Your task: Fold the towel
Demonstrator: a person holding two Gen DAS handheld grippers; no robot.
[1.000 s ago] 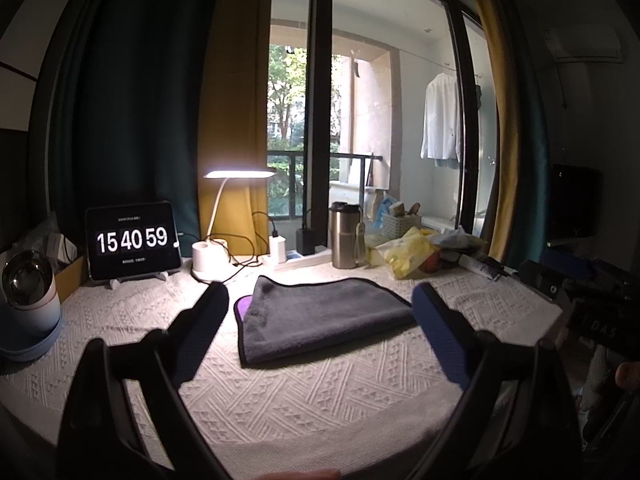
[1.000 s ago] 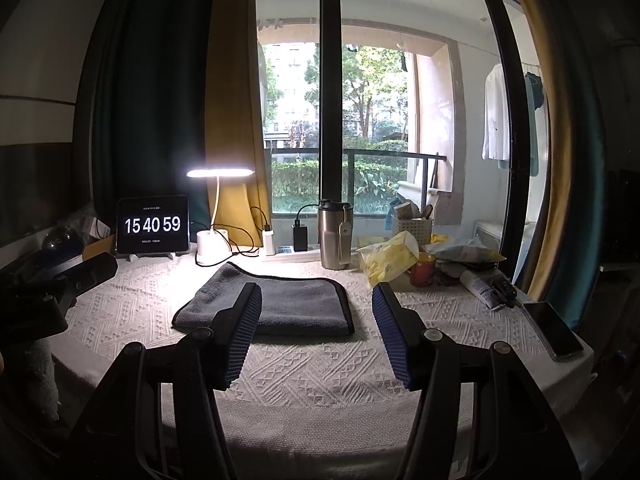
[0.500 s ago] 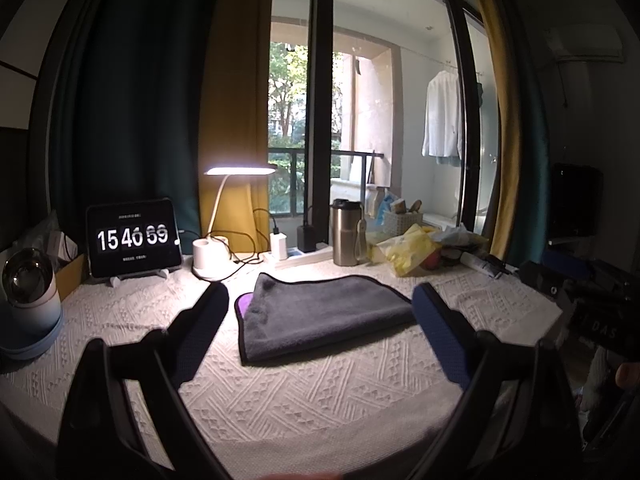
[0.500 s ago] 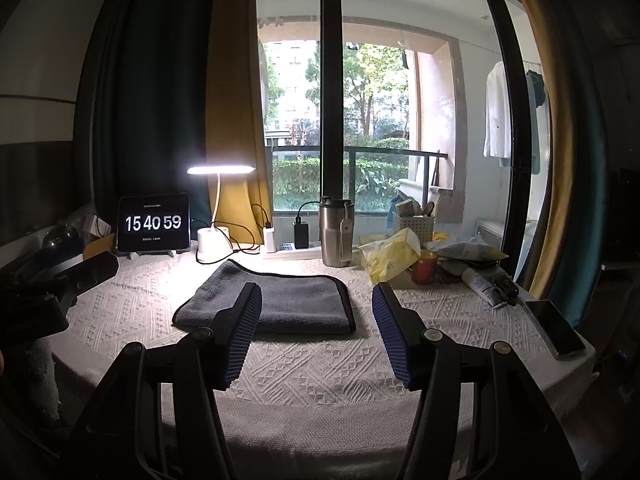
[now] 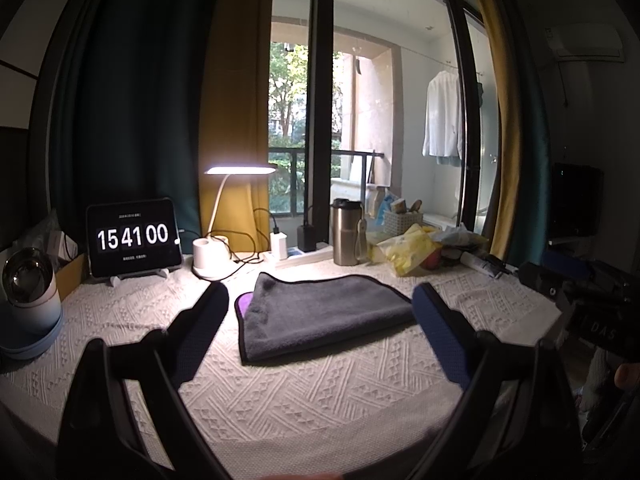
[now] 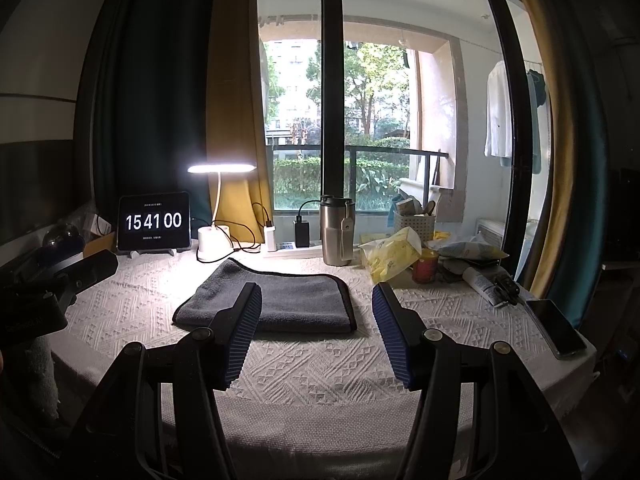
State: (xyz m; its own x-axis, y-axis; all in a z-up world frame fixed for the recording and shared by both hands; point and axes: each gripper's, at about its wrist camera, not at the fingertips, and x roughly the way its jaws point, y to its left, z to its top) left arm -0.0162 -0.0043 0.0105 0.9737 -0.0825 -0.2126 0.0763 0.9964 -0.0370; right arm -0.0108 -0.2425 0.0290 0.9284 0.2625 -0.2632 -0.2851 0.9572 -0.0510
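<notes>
A grey towel (image 5: 320, 312) with black edging lies folded flat on the white textured tablecloth (image 5: 300, 392); a purple underside shows at its left corner. It also shows in the right wrist view (image 6: 276, 304). My left gripper (image 5: 320, 300) is open and empty, held back from the towel's near edge. My right gripper (image 6: 316, 300) is open and empty, also short of the towel. The right gripper's body shows at the right edge of the left wrist view (image 5: 592, 300), and the left gripper's body at the left of the right wrist view (image 6: 52, 284).
Along the back stand a tablet clock (image 5: 132, 236), a lit desk lamp (image 5: 212, 252), a steel tumbler (image 5: 347, 232), a power strip (image 5: 296, 252), yellow bags (image 5: 404, 252) and clutter. A round white device (image 5: 28, 292) sits left. A phone (image 6: 558, 328) lies at the right table edge.
Both grippers have stayed open and almost still, with a slight drift. The clock has changed from 15:40:59 to 15:41:00.
</notes>
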